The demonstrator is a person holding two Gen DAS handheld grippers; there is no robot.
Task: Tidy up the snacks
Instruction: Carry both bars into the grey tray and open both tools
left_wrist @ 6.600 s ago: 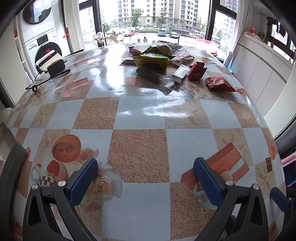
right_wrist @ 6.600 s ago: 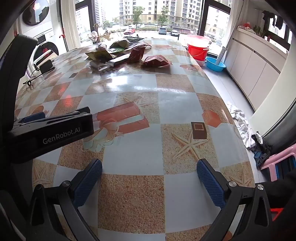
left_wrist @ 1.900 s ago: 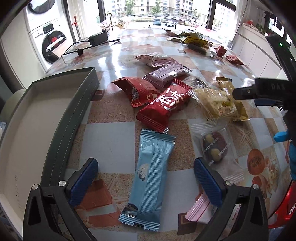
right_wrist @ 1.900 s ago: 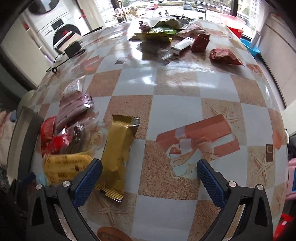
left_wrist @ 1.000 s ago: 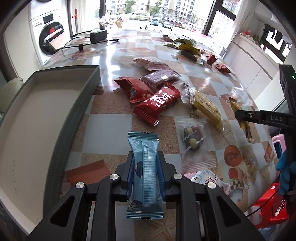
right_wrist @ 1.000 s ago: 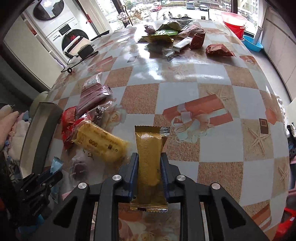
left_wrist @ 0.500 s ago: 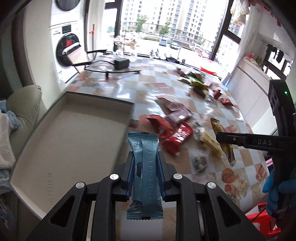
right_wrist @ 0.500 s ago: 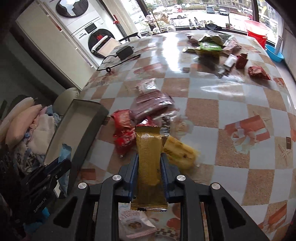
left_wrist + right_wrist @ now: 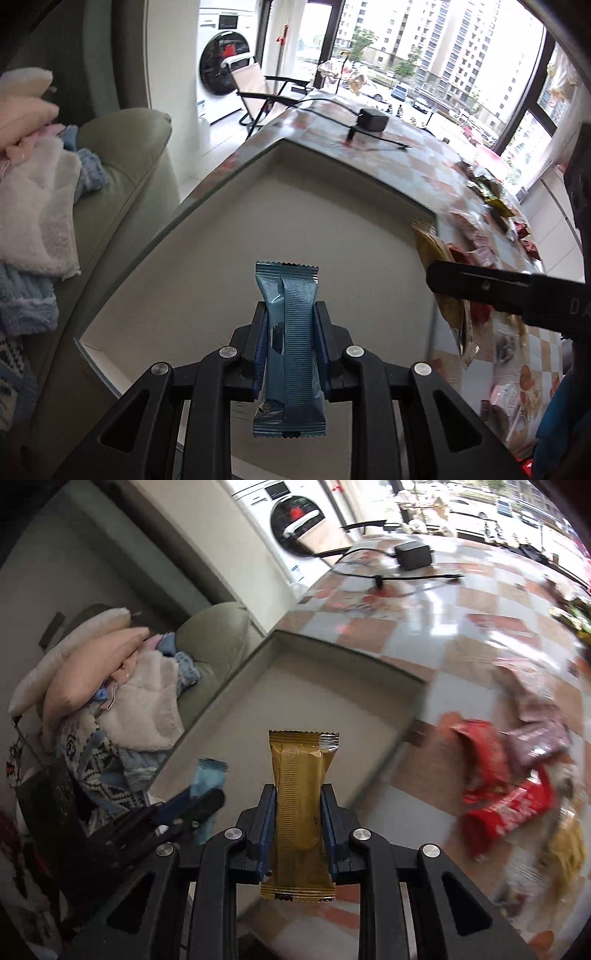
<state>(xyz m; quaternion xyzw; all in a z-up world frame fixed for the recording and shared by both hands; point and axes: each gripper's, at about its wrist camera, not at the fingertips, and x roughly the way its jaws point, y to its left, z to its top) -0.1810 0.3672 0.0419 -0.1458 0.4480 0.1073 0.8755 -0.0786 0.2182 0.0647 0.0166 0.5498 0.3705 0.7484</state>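
Checkered glossy tabletop [image 9: 461, 635] upper right. Shallow grey rectangular tray [image 9: 332, 229] frame centre, empty. Left gripper [image 9: 289, 343] clamped on blue foil bar [image 9: 290, 354]; right gripper [image 9: 298, 823] clamped on gold foil bar [image 9: 301, 812]. Step: carrying to tray; next: lower, release.

A blue snack bar [image 9: 290, 354] has a glossy, finely ribbed foil wrapper. A gold snack bar [image 9: 300, 812] has a similar shiny, crinkled wrapper. The grippers' fingers [image 9: 260, 347] look like matt black plastic with bright metal screws. The tray [image 9: 258, 229] is smooth and matt. The counter [image 9: 461, 627] is glossy and reflective. Fluffy cloth [image 9: 144, 709] is piled nearby.
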